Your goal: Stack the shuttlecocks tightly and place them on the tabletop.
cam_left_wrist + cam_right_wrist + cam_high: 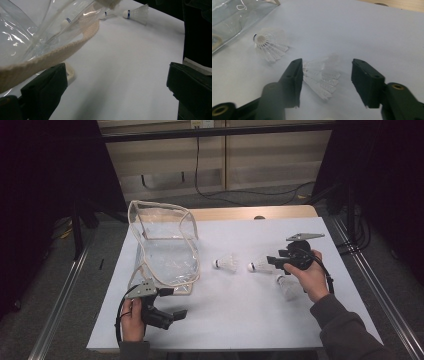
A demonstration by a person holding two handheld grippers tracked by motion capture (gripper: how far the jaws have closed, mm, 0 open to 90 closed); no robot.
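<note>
Right gripper (325, 82) jaws spread, nothing clamped, straddling the white feathered shuttlecock (322, 77) lying on the white table (235, 315) right of the clear plastic bag (167, 255) — centre on the skirt, close gently; left gripper (172, 305) open beside the bag.

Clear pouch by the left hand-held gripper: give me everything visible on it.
The clear pouch is soft see-through plastic edged in cream woven trim, glossy and creased. It stands slumped on the white table at the near-left, mouth open upward. Through its wall in the left gripper view, a shuttlecock shows. The left hand-held gripper, jaws open, sits at its near corner.
</note>
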